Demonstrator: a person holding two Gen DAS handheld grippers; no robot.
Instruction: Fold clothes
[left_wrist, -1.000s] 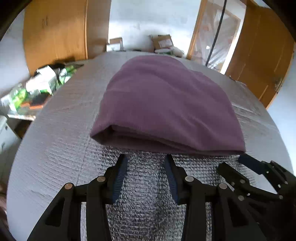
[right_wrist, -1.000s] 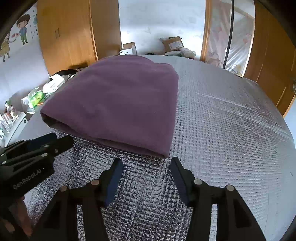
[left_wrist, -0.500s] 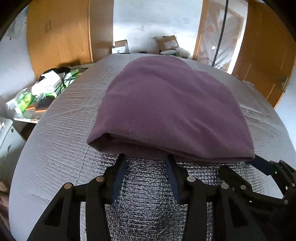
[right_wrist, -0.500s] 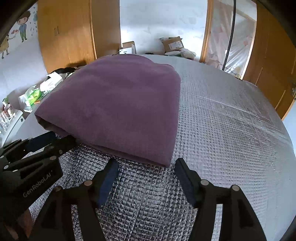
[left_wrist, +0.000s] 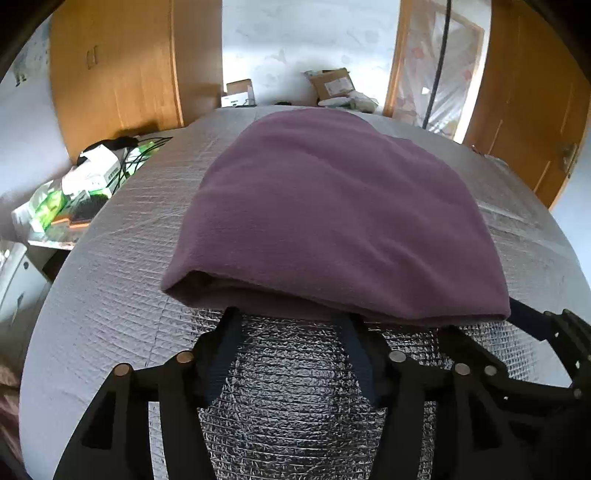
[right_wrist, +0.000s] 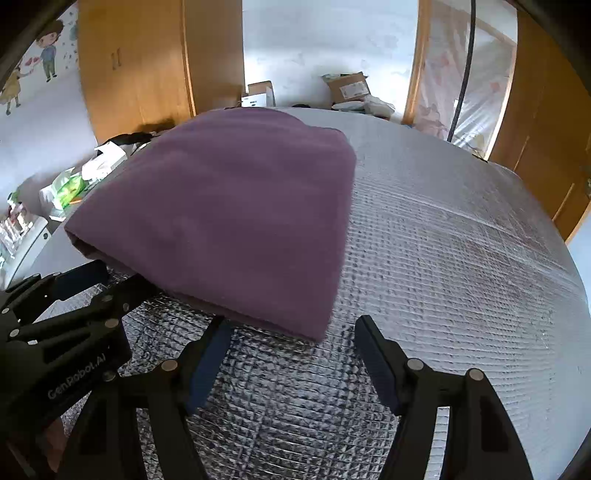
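Observation:
A folded purple garment (left_wrist: 332, 221) lies flat on the silver quilted surface (left_wrist: 110, 295). My left gripper (left_wrist: 288, 317) sits at the garment's near edge. Its jaws are opening, and both fingertips (left_wrist: 231, 317) reach just under the hem without pinching it. In the right wrist view the garment (right_wrist: 229, 214) fills the left half. My right gripper (right_wrist: 291, 325) stands wide open at the near right corner, and that corner lies between the fingers untouched. Each gripper shows in the other's view: the right gripper (left_wrist: 535, 328) and the left gripper (right_wrist: 74, 288).
A low side table (left_wrist: 66, 199) with green packets, boxes and cables stands off the surface's left edge. Cardboard boxes (left_wrist: 332, 85) sit beyond the far end. Wooden wardrobe doors (left_wrist: 122, 85) and a door (left_wrist: 535, 129) flank the room. Bare quilted surface (right_wrist: 461, 258) stretches right of the garment.
Both grippers have come forward from short of the garment to its near edge. The jaws of both now stand wider apart. The garment has not moved.

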